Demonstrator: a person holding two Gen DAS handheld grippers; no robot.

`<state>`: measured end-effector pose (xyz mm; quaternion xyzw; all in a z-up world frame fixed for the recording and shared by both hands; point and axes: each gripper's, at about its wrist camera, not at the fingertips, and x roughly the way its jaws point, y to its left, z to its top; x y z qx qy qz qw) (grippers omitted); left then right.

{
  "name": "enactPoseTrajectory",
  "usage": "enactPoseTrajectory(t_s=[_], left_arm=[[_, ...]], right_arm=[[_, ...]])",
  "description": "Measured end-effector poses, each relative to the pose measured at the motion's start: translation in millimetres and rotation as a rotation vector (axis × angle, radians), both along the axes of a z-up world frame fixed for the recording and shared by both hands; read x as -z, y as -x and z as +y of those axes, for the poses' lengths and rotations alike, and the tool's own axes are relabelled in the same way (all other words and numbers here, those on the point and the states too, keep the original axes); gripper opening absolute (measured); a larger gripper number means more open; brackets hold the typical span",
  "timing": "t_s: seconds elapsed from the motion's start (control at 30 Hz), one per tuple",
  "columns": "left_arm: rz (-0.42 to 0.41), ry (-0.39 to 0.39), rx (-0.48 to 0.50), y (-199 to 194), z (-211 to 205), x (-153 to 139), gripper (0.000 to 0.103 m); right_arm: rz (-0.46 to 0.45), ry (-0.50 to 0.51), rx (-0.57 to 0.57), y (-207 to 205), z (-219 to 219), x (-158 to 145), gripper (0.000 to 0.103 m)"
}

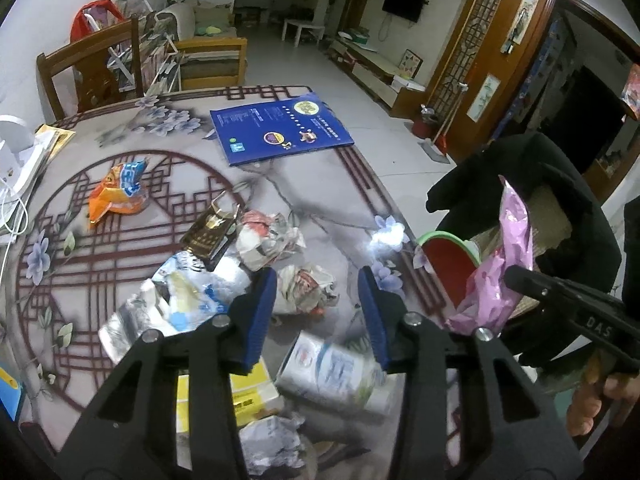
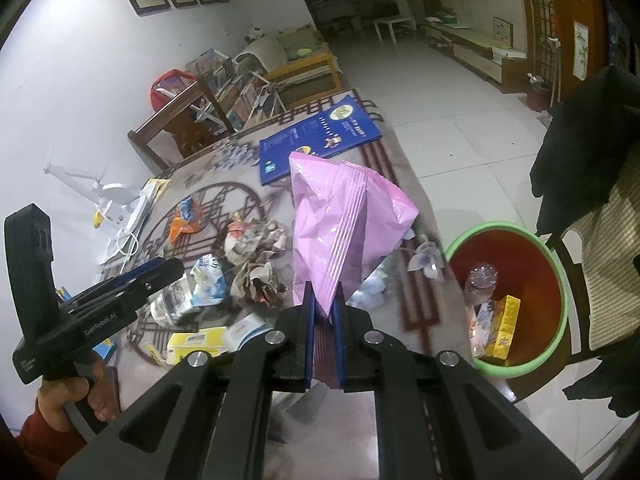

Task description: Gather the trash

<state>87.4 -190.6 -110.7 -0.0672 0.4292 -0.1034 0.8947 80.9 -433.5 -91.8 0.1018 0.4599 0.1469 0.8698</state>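
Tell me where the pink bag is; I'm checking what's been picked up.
The pink bag is pinched in the right hand-held gripper, held above the table's right edge, just left of the green-rimmed bin.

Two readable marks, both on your grippers.
On your right gripper [image 1: 576, 312], seen from the left wrist camera, you can read the raised letters "DAS" on the black body. On your left gripper [image 2: 132, 280], seen from the right wrist camera, you can read "GenRobot.AI" in white along the black body. The blue folder [image 1: 280, 128] on the table carries rows of printed characters, too small and blurred for you to read.
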Motion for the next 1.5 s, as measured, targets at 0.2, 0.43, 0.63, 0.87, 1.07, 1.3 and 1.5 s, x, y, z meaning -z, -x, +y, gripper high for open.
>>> enactPoseTrajectory(t_s=[0.2,0.43,0.63,0.87,1.07,1.3,1.5], left_arm=[[0.148,0.006,-0.024,0.0,5.6,30.9,0.075],[0.422,0.127,-0.061,20.3,-10.6,86.6,0.076],[0.531,0.113,-0.152,14.8,-24.5,117.6,0.081],[0.531,0.141,-0.313,-9.9,-18.1,127.8,0.088],[0.529,0.156,-0.321,-10.6,-24.1,132.8,0.066],[0.412,0.160,-0.250,-12.6,-35.5,103.1,0.060],[0.203,0.047,-0.051,-19.2,-92.4,48.9,0.060]], right_arm=[[0.016,-0.020,-0.001,-9.5,-18.4,5.9,0.008],[0.062,-0.050,-0.037,-23.4,-22.8,22.5,0.008],[0.061,-0.060,-0.076,-34.2,-21.5,22.6,0.008],[0.069,-0.072,-0.104,-37.3,-22.0,25.9,0.008],[0.061,-0.080,-0.097,-37.9,-32.6,25.6,0.008],[0.061,-0.096,-0.059,-40.7,-52.2,29.9,0.008],[0.052,-0.095,0.006,-37.8,-79.6,32.3,0.008]])
